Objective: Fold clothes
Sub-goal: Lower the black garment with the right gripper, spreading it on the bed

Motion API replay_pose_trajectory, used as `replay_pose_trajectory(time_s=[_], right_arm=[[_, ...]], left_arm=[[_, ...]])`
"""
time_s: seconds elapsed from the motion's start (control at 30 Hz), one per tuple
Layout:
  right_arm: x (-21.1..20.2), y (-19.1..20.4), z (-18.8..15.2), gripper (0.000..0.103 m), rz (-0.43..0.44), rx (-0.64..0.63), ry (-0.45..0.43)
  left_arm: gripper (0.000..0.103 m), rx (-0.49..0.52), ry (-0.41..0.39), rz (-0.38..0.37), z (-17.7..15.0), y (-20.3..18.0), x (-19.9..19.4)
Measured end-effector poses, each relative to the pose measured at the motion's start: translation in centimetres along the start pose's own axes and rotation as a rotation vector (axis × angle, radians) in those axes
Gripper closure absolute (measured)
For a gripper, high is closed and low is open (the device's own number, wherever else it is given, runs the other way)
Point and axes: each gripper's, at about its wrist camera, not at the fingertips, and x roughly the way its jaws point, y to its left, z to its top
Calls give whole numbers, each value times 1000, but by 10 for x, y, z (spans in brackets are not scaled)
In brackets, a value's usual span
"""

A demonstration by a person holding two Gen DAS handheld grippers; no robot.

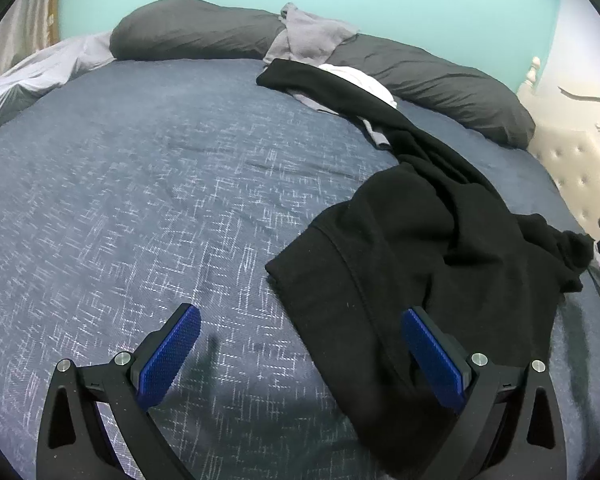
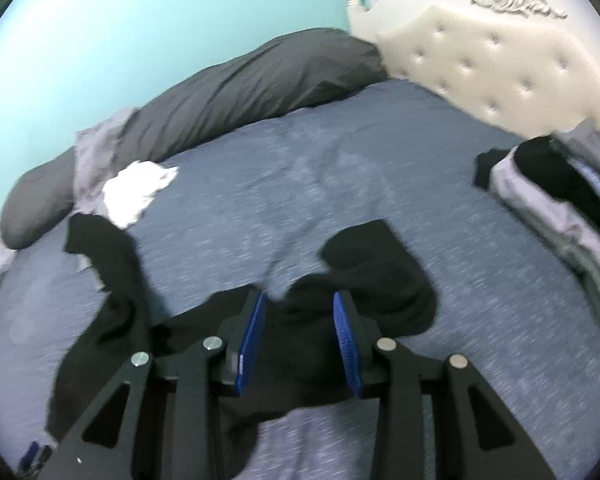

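Bed (image 1: 140,184) with blue patterned cover carries the black garment (image 1: 412,248), which lies crumpled toward the headboard-side edge, one long part trailing up to the dark pillows (image 1: 196,32) along the far edge. Your left gripper (image 1: 300,344) hangs with jaws wide apart, empty, its right finger over the garment's near hem. Your right gripper (image 2: 299,320) has jaws parted, pads clear of the black cloth lying between them. Folded clothes (image 2: 556,208) sit stacked near the headboard (image 2: 500,52).

Black garment (image 1: 412,248) – navy bedspread (image 1: 140,200) w/ white flecks – blue tool pads (image 1: 168,356).
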Motion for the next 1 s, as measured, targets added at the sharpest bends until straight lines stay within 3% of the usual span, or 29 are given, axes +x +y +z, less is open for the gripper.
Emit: replay_pose_trajectory(time_s=[0.37,0.7,1.0], right_arm=[[7,55,-60,66,175,-29,112],[8,58,-70,66,210,-17,129],[5,57,-71,66,227,-5,128]], left_arm=[[0,20,28,-42,-5,3,4],[0,113,-7,-32,-5,-10,1],[0,34,44,-5,-3,2,12]])
